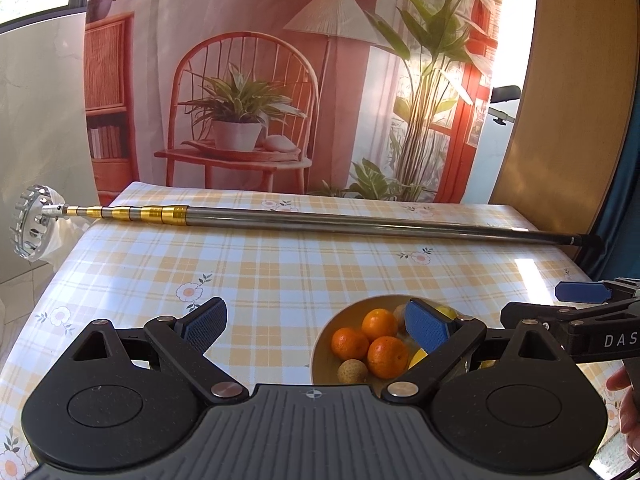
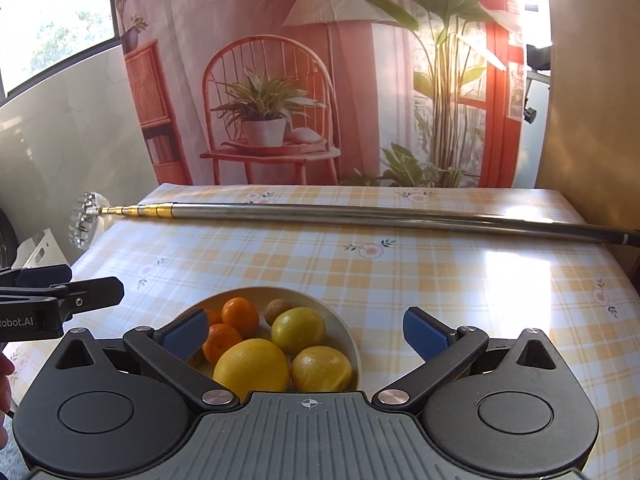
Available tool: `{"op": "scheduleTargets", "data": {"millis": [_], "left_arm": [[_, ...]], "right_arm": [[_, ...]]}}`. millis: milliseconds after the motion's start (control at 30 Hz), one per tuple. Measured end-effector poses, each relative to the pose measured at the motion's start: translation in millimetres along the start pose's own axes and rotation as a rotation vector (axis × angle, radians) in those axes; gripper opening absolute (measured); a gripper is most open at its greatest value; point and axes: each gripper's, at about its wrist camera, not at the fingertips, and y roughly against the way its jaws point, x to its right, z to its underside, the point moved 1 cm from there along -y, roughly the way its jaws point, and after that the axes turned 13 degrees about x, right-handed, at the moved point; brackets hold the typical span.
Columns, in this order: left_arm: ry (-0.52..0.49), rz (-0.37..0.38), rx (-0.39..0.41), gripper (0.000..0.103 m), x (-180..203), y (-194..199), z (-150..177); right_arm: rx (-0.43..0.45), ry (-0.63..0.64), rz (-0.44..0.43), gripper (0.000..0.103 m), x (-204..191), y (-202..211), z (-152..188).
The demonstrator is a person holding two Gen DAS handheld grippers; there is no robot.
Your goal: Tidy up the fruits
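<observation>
A cream bowl (image 2: 352, 340) of fruit sits on the checked tablecloth near the front edge. It holds small oranges (image 2: 240, 316), three yellow lemons (image 2: 298, 330) and small brown fruits (image 2: 278, 309). In the left wrist view the same bowl (image 1: 324, 342) shows oranges (image 1: 387, 356) and a brown fruit (image 1: 351, 372). My left gripper (image 1: 316, 322) is open, its right finger over the bowl. My right gripper (image 2: 306, 330) is open above the bowl, with the lemons between its fingers but not touched. Each gripper shows at the edge of the other's view.
A long telescopic metal pole (image 1: 320, 222) with a toothed ring head (image 1: 34, 224) lies across the far side of the table (image 2: 440, 280); the head hangs past the left edge. A printed backdrop hangs behind. A hand (image 1: 626, 404) shows at the right.
</observation>
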Motion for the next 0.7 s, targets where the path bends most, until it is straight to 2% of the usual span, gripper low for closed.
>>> {"op": "scheduleTargets", "data": {"millis": [300, 533, 700], "left_arm": [[0.008, 0.064, 0.045, 0.097, 1, 7, -30], [-0.062, 0.041, 0.140, 0.098, 15, 33, -76], [-0.179, -0.012, 0.256, 0.102, 36, 58, -103]], "right_arm": [[0.076, -0.024, 0.017, 0.103, 9, 23, -40], [0.173, -0.008, 0.032, 0.103, 8, 53, -83], [0.244, -0.009, 0.031, 0.103, 8, 74, -110]]}}
